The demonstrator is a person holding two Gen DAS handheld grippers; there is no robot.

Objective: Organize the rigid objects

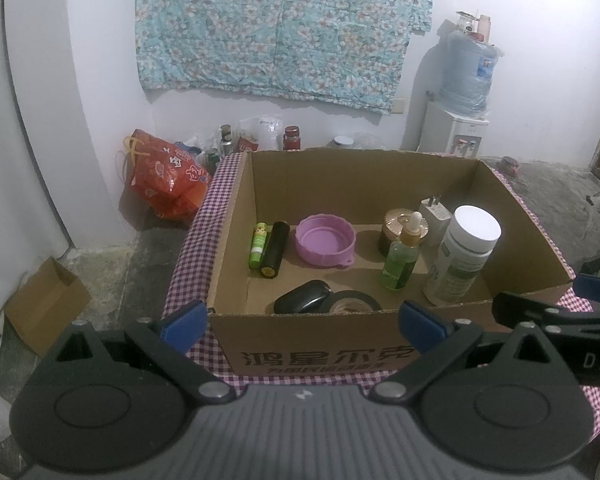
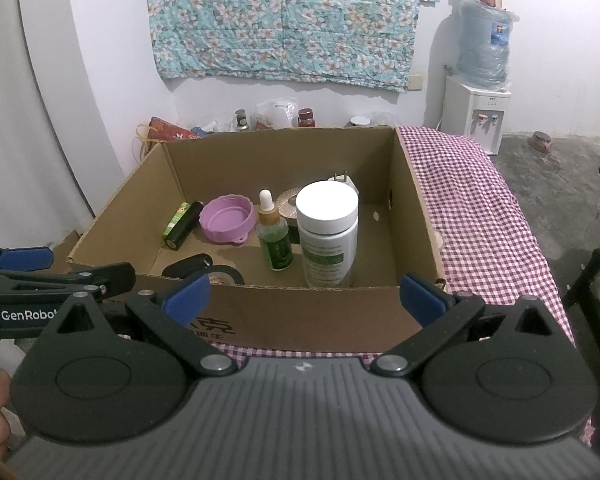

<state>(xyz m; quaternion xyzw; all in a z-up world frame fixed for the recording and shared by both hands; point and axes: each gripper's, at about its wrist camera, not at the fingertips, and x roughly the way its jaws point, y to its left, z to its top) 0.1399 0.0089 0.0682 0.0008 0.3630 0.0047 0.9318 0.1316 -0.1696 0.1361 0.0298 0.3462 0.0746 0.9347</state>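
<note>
Cardboard forms the open box (image 1: 380, 184) set on the gingham-covered worktop (image 2: 480, 200), and everything is placed relative to it. Inside, a pink lid (image 1: 325, 245) lies near the middle, with a green tube (image 1: 259, 244) and a black cylinder (image 1: 275, 249) to its left. A dropper bottle (image 2: 275, 236) and a white-capped bottle (image 2: 329, 234) stand to the right. Both the left claw (image 1: 303, 324) and the right claw (image 2: 305, 294) are held before the near wall, blue tips wide apart, nothing gripped.

Upright white-capped bottle (image 2: 328, 232) inside cardboard box (image 2: 300, 312)
</note>
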